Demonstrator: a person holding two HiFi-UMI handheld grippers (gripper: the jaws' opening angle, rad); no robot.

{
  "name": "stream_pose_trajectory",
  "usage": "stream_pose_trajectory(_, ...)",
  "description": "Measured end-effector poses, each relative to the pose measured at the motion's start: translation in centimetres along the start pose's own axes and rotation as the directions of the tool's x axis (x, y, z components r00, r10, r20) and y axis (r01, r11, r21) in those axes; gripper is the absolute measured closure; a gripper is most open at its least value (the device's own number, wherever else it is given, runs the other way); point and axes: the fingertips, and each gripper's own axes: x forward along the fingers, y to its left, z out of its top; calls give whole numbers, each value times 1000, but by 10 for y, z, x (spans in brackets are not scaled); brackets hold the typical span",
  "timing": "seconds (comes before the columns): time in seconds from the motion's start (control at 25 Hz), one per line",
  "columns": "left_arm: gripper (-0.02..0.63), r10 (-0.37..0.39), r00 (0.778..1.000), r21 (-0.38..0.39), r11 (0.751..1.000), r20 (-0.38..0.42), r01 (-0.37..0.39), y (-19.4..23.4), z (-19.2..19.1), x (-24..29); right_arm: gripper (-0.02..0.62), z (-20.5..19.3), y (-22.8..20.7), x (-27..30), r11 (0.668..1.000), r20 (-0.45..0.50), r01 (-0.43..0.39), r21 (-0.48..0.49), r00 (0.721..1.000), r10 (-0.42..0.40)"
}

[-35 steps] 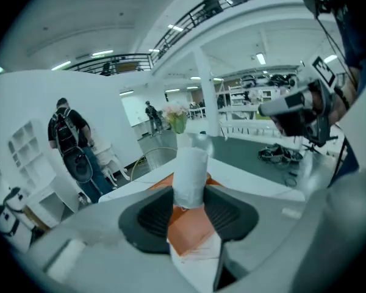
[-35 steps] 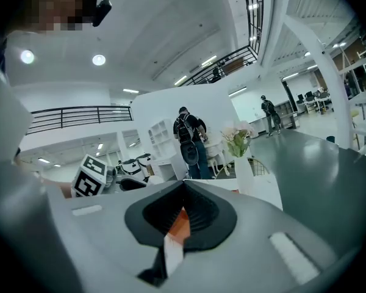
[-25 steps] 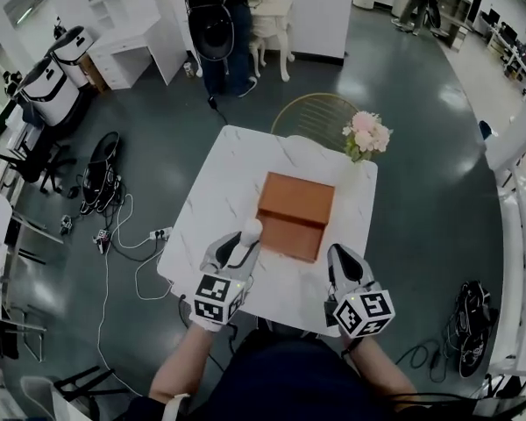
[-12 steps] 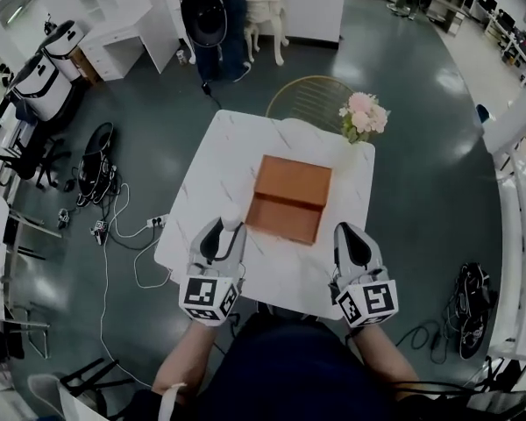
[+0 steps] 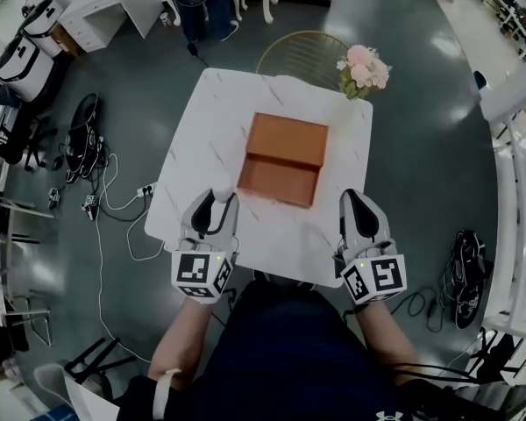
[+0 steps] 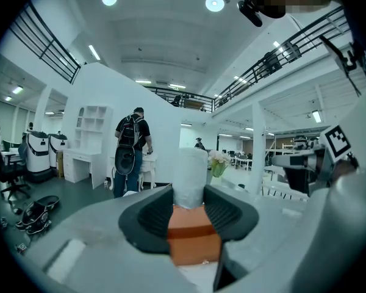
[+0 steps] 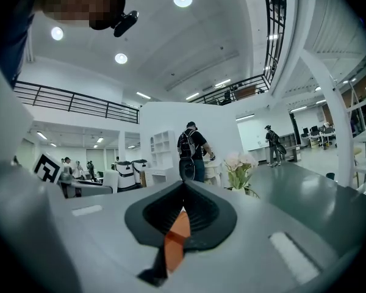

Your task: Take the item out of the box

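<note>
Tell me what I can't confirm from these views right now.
- Inside the box: head view, too small to tell whether anything remains.
- Lower end of the white cylinder: left gripper view, hidden by the left tool.
- Most of the box: right gripper view, covered by the right tool.

Glossy marble-veined table (image 5: 191,147), matt orange box (image 5: 285,139), smooth matt white item (image 6: 190,176)

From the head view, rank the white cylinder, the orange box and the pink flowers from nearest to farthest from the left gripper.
1. White cylinder: clamped in the left gripper, at the table's near left.
2. Orange box: mid-table, ahead and to the right.
3. Pink flowers: at the table's far right corner.
</note>
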Motion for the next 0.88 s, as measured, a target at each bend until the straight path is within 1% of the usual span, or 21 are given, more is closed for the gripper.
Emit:
stream_pose_trajectory(0.36, 439, 6, 999, -14, 1000, -34, -6, 9, -14, 2, 594, -2, 5, 1, 1000, -8, -3, -3, 1000, 3)
stream_pose_trajectory(0.88, 439, 5, 1000, 1, 1000, -30, -5, 11, -14, 4, 594, -4, 5, 3, 1000, -6, 0, 5, 1000, 0)
